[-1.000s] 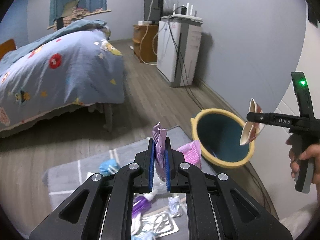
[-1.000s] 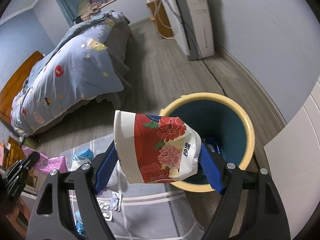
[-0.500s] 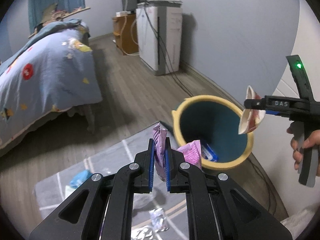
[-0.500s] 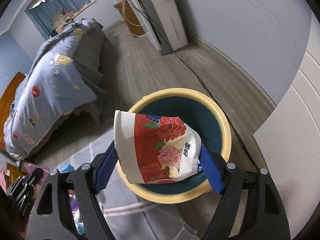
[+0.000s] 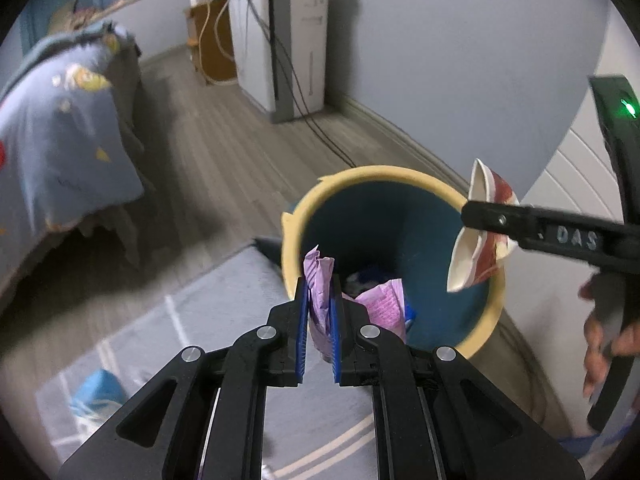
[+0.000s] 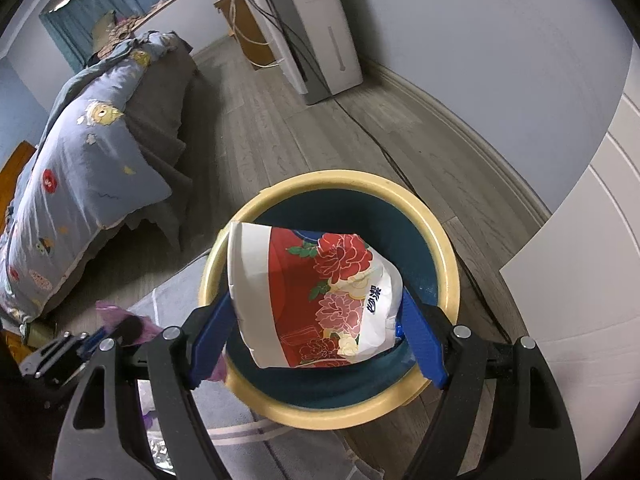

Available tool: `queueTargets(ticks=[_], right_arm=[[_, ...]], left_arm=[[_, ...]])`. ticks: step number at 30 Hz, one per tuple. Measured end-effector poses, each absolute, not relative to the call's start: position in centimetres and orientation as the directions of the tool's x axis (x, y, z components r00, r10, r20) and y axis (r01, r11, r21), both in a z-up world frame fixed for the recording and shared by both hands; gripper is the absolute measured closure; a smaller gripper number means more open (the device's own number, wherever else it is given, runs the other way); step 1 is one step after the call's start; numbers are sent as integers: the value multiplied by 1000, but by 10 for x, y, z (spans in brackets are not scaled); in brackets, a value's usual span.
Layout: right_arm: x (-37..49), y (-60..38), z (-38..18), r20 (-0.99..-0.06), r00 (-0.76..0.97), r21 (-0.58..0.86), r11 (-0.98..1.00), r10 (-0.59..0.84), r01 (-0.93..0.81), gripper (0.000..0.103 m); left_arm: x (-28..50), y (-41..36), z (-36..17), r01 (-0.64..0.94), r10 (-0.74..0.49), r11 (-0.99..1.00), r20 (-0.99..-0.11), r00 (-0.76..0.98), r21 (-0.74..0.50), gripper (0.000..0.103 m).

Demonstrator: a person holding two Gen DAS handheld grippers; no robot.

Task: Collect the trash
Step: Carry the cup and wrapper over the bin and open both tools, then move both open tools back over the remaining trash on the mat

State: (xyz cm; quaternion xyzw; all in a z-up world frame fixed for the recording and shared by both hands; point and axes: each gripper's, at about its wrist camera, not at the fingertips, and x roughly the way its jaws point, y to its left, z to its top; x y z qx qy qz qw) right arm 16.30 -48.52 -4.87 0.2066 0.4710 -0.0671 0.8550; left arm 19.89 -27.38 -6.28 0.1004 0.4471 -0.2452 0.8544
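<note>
Grey wood-look floor under pale blue walls; bed with a patterned blue quilt at left, white appliance against the wall, grey rug beside a yellow-rimmed teal bin with litter already at its bottom. Left gripper fingers nearly closed, pinching a crumpled purple wrapper at the bin's near rim; right gripper fingers spread wide, clamping a crushed floral paper cup above the bin's mouth.

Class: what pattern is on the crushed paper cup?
Red and pink flowers on white paper cup; right wrist view.
</note>
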Motion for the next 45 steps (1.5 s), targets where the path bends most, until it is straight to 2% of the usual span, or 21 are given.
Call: queueTargets(ticks=[3,8,12,15,16,17,21,25,30,36,37,45], right_arm=[[165,-488,-55,-840,539,272,907,60,322,26],[165,-496,-59,-830,554,295,892,62,343,26],[165,-498,-57,-813,578,312,887,64,340,25],[166,-497,-56,-811,582,308,890,60,337,22],[166,-497,-56,-812,581,303,892,56,337,16],[166,-496,-57,-812,581,299,893,52,337,15],[168,-493,-57,-821,570,282,899,46,334,15],[167,-493,-55,-824,565,271,902,38,335,11],[166,-489,-47,-825,565,256,908,27,331,8],[162,-475,-29,-821,571,223,923,5,312,6],[161,-471,-24,-818,575,217,927,1,306,6],[159,-430,5,-796,605,138,965,-25,222,6]], left_arm=[[209,-280,-71,482,-336,872,-818,467,-84,93],[222,-289,-76,469,-313,881,-820,480,-62,93],[227,-289,-73,461,-315,885,-806,502,-59,87],[228,-286,-71,453,-310,890,-801,513,-54,76],[228,-285,-71,450,-310,891,-798,518,-53,67],[227,-284,-69,448,-309,893,-792,527,-49,61],[226,-280,-67,448,-296,893,-788,540,-29,54],[224,-274,-64,436,-286,900,-782,553,-20,43],[216,-262,-57,427,-279,904,-777,564,-15,38],[198,-238,-43,418,-280,909,-761,585,-13,19],[193,-232,-42,420,-277,908,-762,586,-7,13],[164,-170,-21,404,-227,912,-740,634,66,10]])
